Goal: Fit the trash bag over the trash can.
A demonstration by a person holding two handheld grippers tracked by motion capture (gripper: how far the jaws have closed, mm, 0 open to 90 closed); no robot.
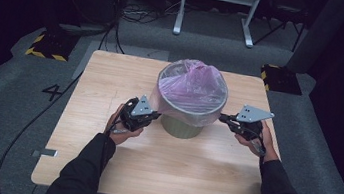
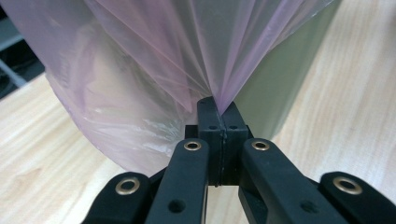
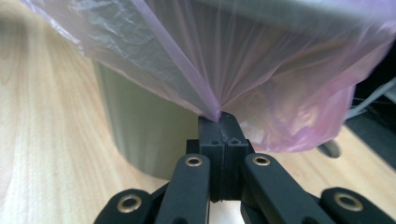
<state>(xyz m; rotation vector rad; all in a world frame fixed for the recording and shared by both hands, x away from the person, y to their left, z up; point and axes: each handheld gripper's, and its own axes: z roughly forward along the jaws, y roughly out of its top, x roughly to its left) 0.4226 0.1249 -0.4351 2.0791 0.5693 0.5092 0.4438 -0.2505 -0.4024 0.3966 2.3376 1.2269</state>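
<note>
The bin (image 1: 188, 114) with its pink bag (image 1: 192, 87) stands mid-table (image 1: 149, 175), blocking the middle. Bare wood lies open in front of the bin, behind it, and on both sides.

You sit at light wood-grain table (image 1: 159, 176), rounded corners. Grey carpet floor (image 1: 2, 105) all around you. Black cables (image 1: 30, 124) trail across carpet to your left. Yellow-black striped blocks (image 1: 48, 45) sit near both far table corners. White metal frame legs (image 1: 216, 12) stand beyond. Room past them dark; light falls mainly on your tabletop.
</note>
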